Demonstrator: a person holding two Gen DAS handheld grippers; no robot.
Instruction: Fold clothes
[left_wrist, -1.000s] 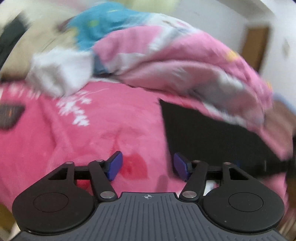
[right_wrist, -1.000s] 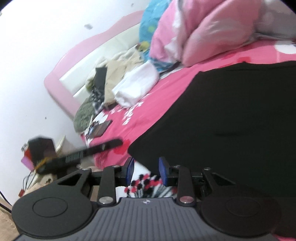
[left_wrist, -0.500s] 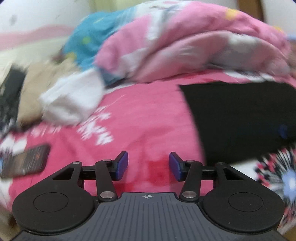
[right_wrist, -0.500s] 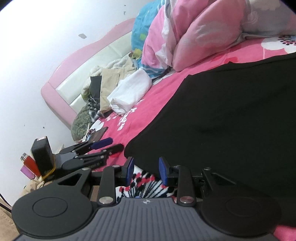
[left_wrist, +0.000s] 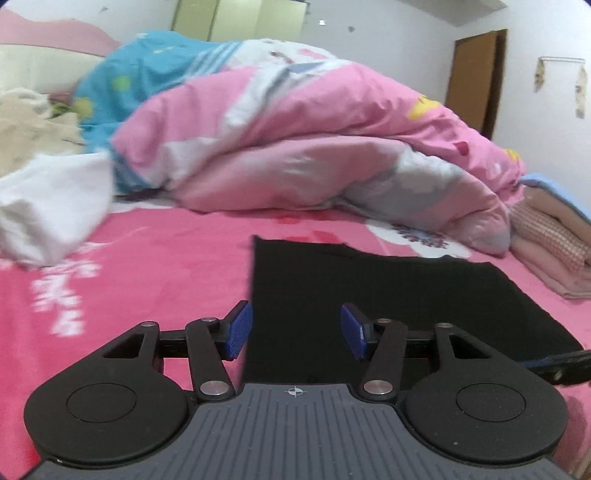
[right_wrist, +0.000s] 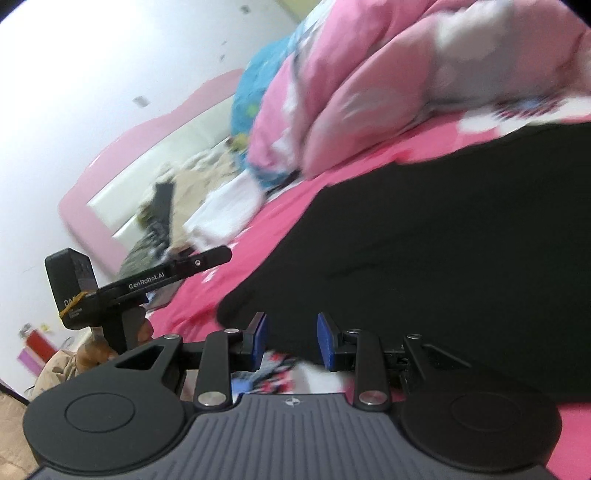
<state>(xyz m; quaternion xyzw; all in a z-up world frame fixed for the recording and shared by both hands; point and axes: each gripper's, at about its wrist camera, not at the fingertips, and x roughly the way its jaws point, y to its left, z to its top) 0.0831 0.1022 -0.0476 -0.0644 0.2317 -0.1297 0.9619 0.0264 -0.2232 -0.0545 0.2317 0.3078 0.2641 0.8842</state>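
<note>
Your left hand-held gripper (left_wrist: 294, 329) hovers over the near left edge of the black garment (left_wrist: 388, 295), which lies flat on the pink bed sheet (left_wrist: 147, 273) — its jaws, which have just been opening a little, stand apart with nothing between the pads. Your right hand-held gripper (right_wrist: 290, 341) sits at the garment's near corner, jaws parted and empty, the black cloth spreading ahead and to its right. The pink duvet (left_wrist: 332, 147) is heaped beyond the garment — well apart from both grippers.
</note>
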